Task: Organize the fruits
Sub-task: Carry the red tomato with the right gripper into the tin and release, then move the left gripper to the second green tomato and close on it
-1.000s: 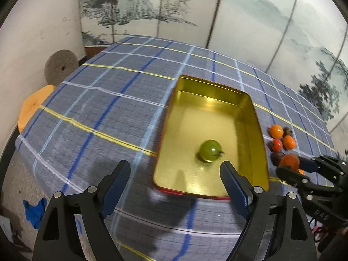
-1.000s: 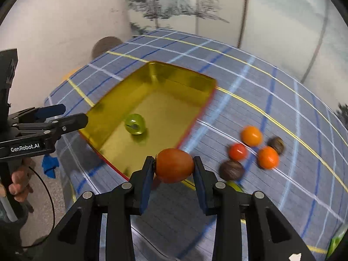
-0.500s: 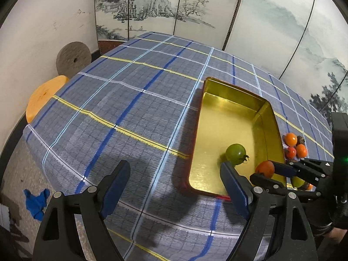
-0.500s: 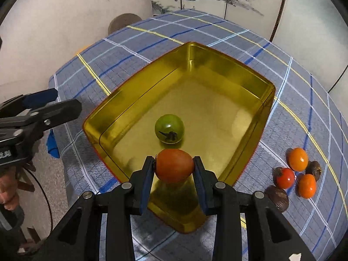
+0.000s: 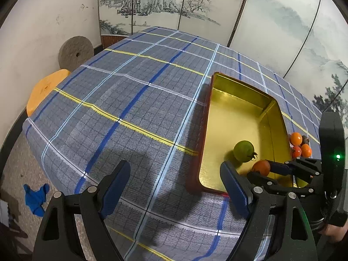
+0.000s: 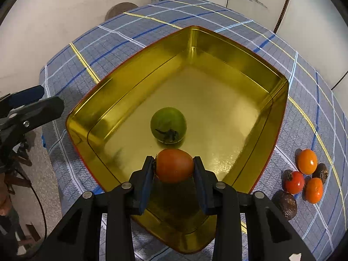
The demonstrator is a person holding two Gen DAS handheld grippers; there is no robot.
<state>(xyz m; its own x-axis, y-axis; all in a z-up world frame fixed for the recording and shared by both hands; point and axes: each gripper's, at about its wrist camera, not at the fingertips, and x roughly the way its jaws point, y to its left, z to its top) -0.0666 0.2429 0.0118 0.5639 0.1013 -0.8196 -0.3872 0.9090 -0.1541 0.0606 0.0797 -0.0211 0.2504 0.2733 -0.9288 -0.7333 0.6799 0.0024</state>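
A gold metal tray [image 6: 130, 69] [image 5: 280, 117] sits on the plaid tablecloth. One green tomato [image 6: 168, 124] [image 5: 243, 151] lies in it. My right gripper [image 6: 174, 166] [image 5: 262, 169] is shut on an orange-red tomato [image 6: 174, 165] [image 5: 261, 167], held over the tray's near end, just in front of the green one. My left gripper [image 5: 176, 181] stands open and empty over the cloth to the left of the tray. Several small fruits lie on the cloth right of the tray: an orange one [image 6: 307, 161], a red tomato [image 6: 294, 182] and dark brown ones [image 6: 285, 204].
The table edge drops off at the left, where a blue rag [image 5: 35, 198] lies on the floor. An orange stool [image 5: 43, 91] and a round stone disc [image 5: 76, 51] stand by the wall. Painted screens close off the back.
My right gripper has carried the orange-red tomato from beside the tray to above its near end and lowered it. In the left wrist view the tray has shifted to the right.
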